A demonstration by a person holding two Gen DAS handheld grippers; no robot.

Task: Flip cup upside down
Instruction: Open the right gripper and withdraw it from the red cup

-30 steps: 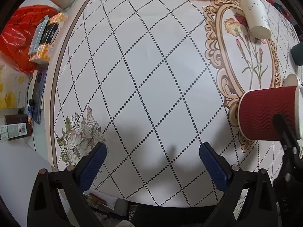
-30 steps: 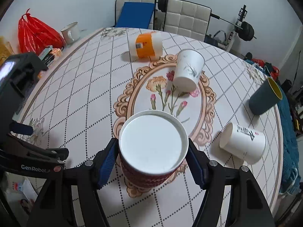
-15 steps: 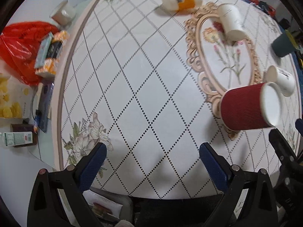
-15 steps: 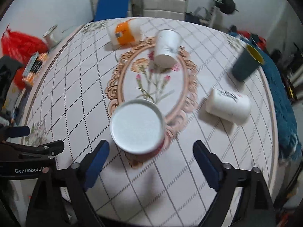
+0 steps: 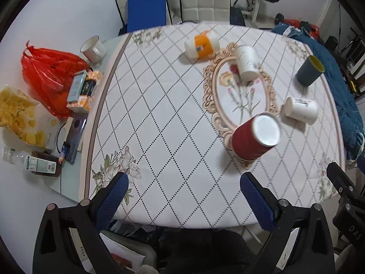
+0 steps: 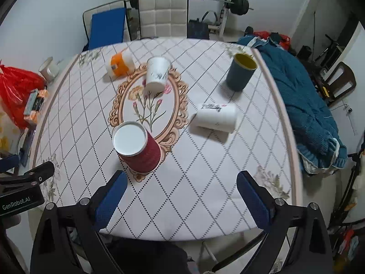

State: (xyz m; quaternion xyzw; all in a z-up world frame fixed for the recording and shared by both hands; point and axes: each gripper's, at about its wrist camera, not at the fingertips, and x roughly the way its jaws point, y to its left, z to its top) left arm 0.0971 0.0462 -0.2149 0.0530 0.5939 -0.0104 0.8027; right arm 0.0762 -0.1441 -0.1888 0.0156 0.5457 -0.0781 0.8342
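Red cup: we see the dark red ribbed paper cup (image 6: 139, 151) standing on the surface with its white flat base up and its mouth down, on the near lower edge of the printed oval frame (to us the flip looks done).
Why it sits there: we judge the mouth-down stance stable, since the wider rim bears the weight; nothing touches the cup.
Right claw: our right claw (image 6: 181, 196) is spread wide and holds nothing, its blue pads (image 6: 111, 196) hang near the surface edge, short of the cup, which lies ahead and to the left.
Left claw: our left claw (image 5: 183, 199) is also wide and empty, well apart from the red cup (image 5: 255, 138), which lies ahead and to the right (we read this claw as idle).
Other cups: a white paper cup (image 6: 215, 117) lies on its side; another white printed cup (image 6: 157, 74) rests on the frame's far end, a dark blue cup with yellow lining (image 6: 240, 72) stands mouth-up, and an orange-and-white tub (image 6: 119, 65) lies toppled.
Surface: a round surface (image 6: 205, 182) under a white cloth with dotted diamonds and flower prints.
Room: padded chairs (image 6: 163, 14) and barbell weights (image 6: 238, 4) behind; a red plastic bag (image 5: 49, 74) at left.
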